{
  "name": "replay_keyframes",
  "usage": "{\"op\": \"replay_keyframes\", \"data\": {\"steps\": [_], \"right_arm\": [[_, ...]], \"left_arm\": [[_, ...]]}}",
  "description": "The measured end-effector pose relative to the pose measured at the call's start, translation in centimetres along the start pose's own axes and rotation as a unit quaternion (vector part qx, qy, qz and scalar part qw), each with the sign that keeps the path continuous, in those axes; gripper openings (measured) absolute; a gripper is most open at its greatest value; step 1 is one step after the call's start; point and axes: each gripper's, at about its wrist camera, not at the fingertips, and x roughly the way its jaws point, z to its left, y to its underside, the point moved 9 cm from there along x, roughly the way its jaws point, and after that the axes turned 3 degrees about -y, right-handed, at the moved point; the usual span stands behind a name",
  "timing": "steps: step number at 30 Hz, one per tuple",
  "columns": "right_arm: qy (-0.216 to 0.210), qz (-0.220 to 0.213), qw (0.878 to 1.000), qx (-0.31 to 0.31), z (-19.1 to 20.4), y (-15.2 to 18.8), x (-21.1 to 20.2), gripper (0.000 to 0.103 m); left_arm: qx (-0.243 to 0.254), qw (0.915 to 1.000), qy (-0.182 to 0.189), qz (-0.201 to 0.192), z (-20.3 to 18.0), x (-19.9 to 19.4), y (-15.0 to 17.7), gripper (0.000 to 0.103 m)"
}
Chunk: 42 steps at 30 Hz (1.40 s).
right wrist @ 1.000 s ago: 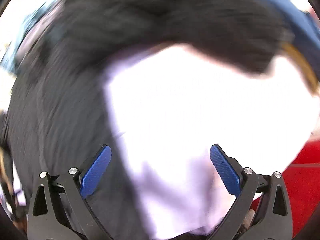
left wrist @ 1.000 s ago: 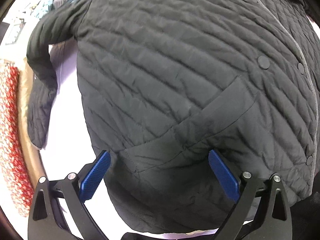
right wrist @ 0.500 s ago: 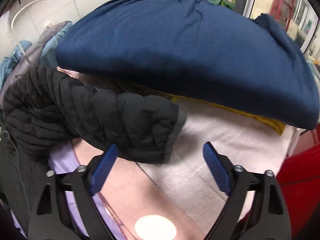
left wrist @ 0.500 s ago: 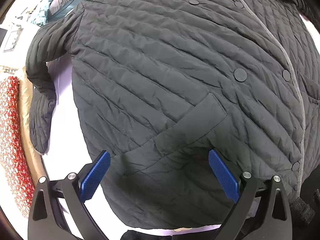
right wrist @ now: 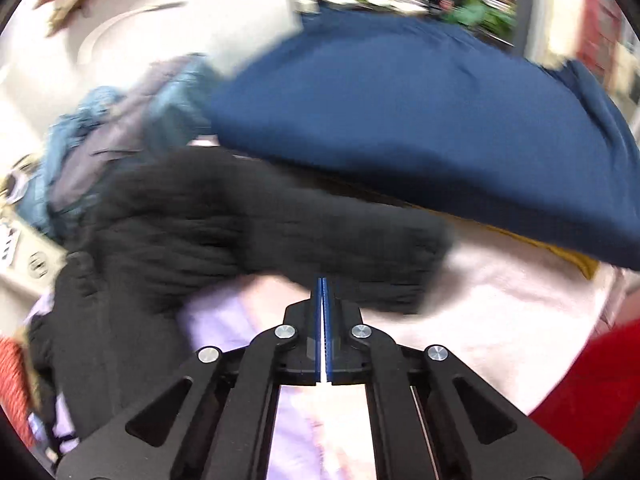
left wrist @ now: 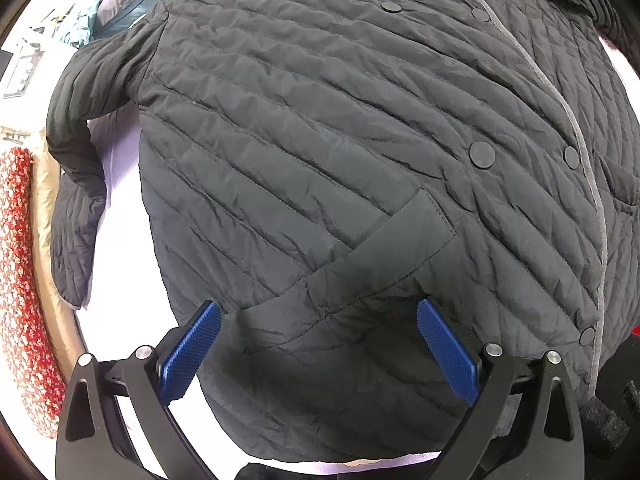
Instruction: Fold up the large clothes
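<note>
A black quilted jacket [left wrist: 320, 140] lies front up on a pale lilac sheet [left wrist: 120, 168], snaps closed, one sleeve [left wrist: 76, 184] bent down at the left. My left gripper [left wrist: 318, 320] is open, its blue pads hovering over the hem by the pocket flap [left wrist: 384, 256]. In the right wrist view, my right gripper [right wrist: 322, 284] is shut at the lower edge of the jacket's other sleeve [right wrist: 280, 232]. The view is blurred, and I cannot tell whether fabric is pinched between the pads.
A red patterned cushion [left wrist: 20, 280] lies at the left edge of the left wrist view. A folded navy garment [right wrist: 420, 132] lies beyond the sleeve on a pale pink cloth [right wrist: 500, 312]. Blue-grey clothes [right wrist: 120, 128] are piled at the back left. Something red [right wrist: 592, 392] is at the right.
My right gripper swung from the bare sheet to the black sleeve and has closed from wide open. The left gripper stayed open and drew back slightly over the hem.
</note>
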Motion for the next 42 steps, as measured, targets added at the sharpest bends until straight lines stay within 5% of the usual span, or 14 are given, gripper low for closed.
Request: {"op": "replay_keyframes", "data": {"steps": [5, 9, 10, 11, 13, 17, 22, 27, 30, 31, 34, 42], "right_arm": [[-0.100, 0.019, 0.990, -0.095, 10.0, 1.2, -2.6, 0.000], [-0.032, 0.017, 0.994, -0.103, 8.2, 1.4, -1.7, 0.003], [0.025, 0.015, 0.996, -0.088, 5.0, 1.2, -0.7, 0.013], [0.058, 0.020, 0.996, -0.069, 3.3, 1.2, -0.3, 0.043], [0.079, 0.016, 0.997, -0.001, -1.0, 1.0, -0.3, 0.074], [0.099, -0.005, 0.993, 0.070, -8.0, -0.5, -0.1, 0.077], [0.083, 0.001, 0.991, 0.107, -12.7, -0.9, 2.0, 0.077], [0.047, -0.041, 0.991, 0.122, -13.4, -1.1, 2.5, 0.077], [0.044, -0.043, 0.994, 0.090, -11.8, -1.4, 2.3, 0.038], [0.047, -0.041, 0.995, 0.076, -11.2, -1.4, 2.1, 0.016], [0.025, -0.041, 0.998, 0.049, -8.5, -1.5, 1.0, 0.004], [-0.112, -0.011, 0.992, -0.056, 7.0, 1.6, -4.3, 0.003]], "left_arm": [[-0.008, 0.9998, 0.015, -0.014, 0.7, 0.0, -0.6, 0.097], [-0.014, 0.9994, 0.019, -0.025, 1.4, -0.5, -1.0, 0.097], [-0.019, 0.9992, 0.021, -0.029, 1.7, -0.6, -1.0, 0.097], [-0.026, 0.9988, 0.022, -0.036, 2.0, -0.8, -1.1, 0.097], [-0.032, 0.9979, 0.024, -0.052, 2.7, -1.5, -1.5, 0.097], [-0.029, 0.9976, 0.028, -0.057, 3.5, -1.6, -2.2, 0.097], [-0.018, 0.9965, 0.075, -0.034, 1.7, 0.6, -2.6, 0.097], [-0.023, 0.9965, 0.078, -0.016, 1.6, 3.1, -2.7, 0.098], [-0.021, 0.9967, 0.076, -0.016, 1.7, 3.2, -2.6, 0.098], [-0.021, 0.9966, 0.078, -0.016, 1.8, 3.3, -2.6, 0.098], [-0.023, 0.9965, 0.079, -0.015, 1.1, 3.2, -2.5, 0.098], [-0.029, 0.9971, 0.069, -0.013, 0.2, 2.1, -2.7, 0.097]]}}
